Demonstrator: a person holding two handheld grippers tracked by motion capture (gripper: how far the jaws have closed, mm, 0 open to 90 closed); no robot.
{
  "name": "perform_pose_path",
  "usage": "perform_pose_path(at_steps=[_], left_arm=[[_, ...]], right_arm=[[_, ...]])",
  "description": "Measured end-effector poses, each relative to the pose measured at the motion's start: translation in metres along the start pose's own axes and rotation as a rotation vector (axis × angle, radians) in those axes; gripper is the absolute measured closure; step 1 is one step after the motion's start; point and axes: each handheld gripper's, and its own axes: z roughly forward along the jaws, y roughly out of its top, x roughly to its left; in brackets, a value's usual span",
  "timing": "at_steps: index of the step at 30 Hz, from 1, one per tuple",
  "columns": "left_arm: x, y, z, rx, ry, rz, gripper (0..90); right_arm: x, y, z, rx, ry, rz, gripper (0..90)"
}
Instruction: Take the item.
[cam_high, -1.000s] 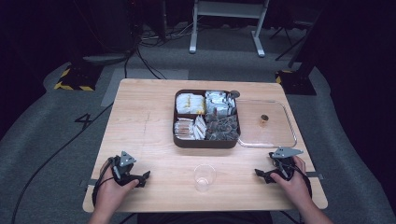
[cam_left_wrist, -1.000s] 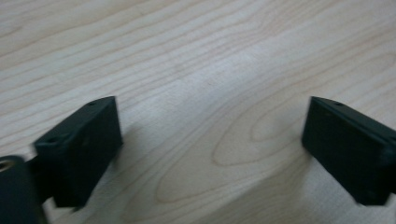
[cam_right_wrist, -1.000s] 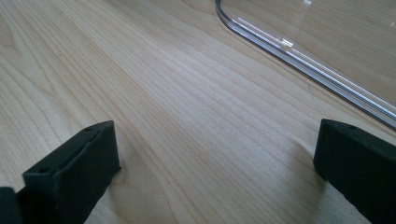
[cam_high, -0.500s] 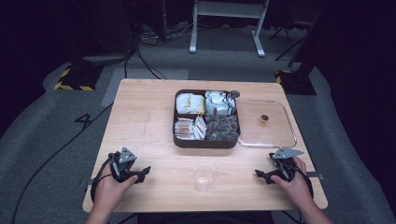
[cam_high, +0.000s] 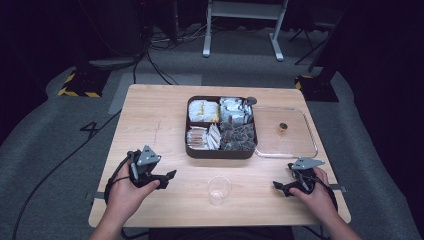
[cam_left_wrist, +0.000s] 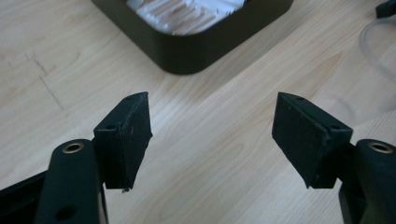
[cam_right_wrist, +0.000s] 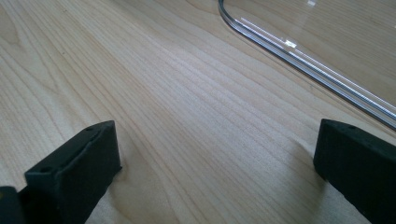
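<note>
both claws wide and empty on the surface (cam_high: 150, 115); left claw (cam_high: 169, 175) near the dark tray (cam_high: 220, 151); right claw (cam_high: 278, 185) by the clear lid (cam_high: 305, 150)

Counting what's sitting on the one wooden table (cam_high: 150, 115): one dark tray (cam_high: 221, 150) split into four sections, each holding a different batch of packets, too small to count individually. One clear plastic lid (cam_high: 292, 142) is lying beside it with one small brown knob (cam_high: 283, 126) on it. One clear plastic cup (cam_high: 219, 189) is standing up front. Two grippers, left gripper (cam_high: 165, 177) and right gripper (cam_high: 280, 186), are resting there too.
</note>
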Motion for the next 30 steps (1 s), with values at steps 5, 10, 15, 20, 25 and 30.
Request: perform_pose_path(at_steps=[5, 10, 15, 20, 25, 30], left_arm=[[0.001, 0.022, 0.001, -0.022, -0.003, 0.022, 28.8], [0.002, 0.034, 0.007, -0.043, -0.016, 0.014, 28.2], [0.003, 0.042, 0.014, -0.049, 0.019, 0.011, 28.6], [0.007, 0.054, 0.021, -0.067, 0.006, -0.006, 28.8], [0.01, 0.064, 0.027, -0.082, 0.019, -0.015, 29.8], [0.008, 0.079, 0.038, -0.1, 0.036, -0.021, 30.7]], right_arm=[[0.0, 0.0, 0.0, 0.0, 0.001, 0.0, 0.5], [0.0, 0.0, 0.0, 0.0, 0.001, -0.001, 0.5], [0.0, 0.0, 0.0, 0.0, 0.001, 0.0, 0.5], [0.0, 0.0, 0.0, 0.0, 0.002, -0.001, 0.5], [0.0, -0.001, -0.001, 0.0, 0.009, -0.008, 0.5], [0.0, -0.001, -0.001, 0.0, 0.009, -0.008, 0.5]])
